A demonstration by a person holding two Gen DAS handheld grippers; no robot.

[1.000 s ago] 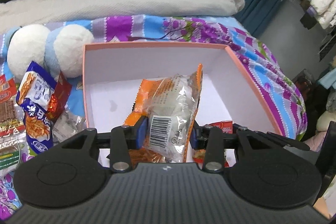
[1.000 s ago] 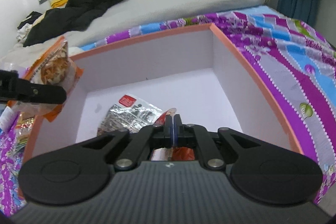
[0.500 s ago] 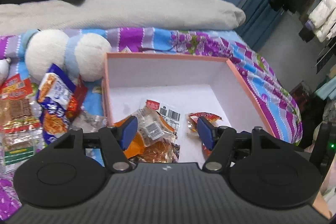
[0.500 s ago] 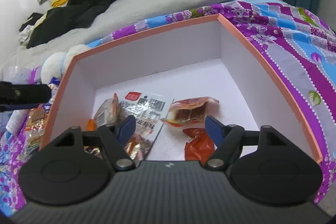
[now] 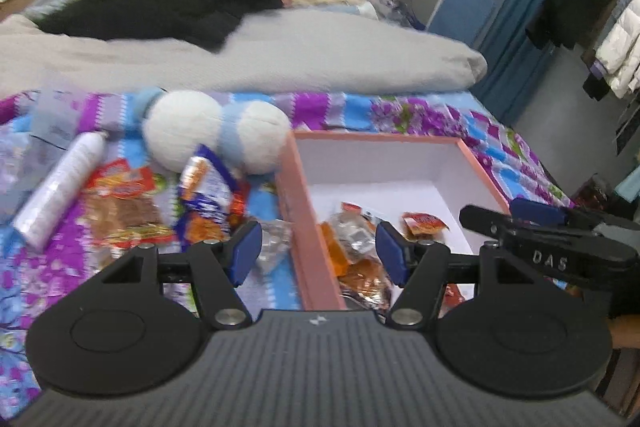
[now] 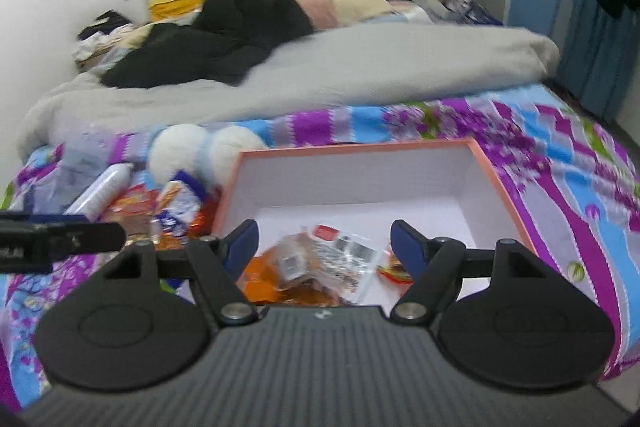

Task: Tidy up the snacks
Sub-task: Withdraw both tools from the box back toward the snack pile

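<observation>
Snack packets (image 6: 316, 259) are lying at the near left of the pink-rimmed box (image 6: 496, 183), its far half left bare. More packets (image 5: 120, 203) are being left loose on the bed (image 5: 420, 111), just outside the box's left wall. Nothing is being gripped: left tongs (image 5: 318, 251) and right tongs (image 6: 324, 247) are being held wide.

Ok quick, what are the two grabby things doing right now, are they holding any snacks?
Left hand-held gripper: open, holding nothing.
Right hand-held gripper: open, holding nothing.
</observation>
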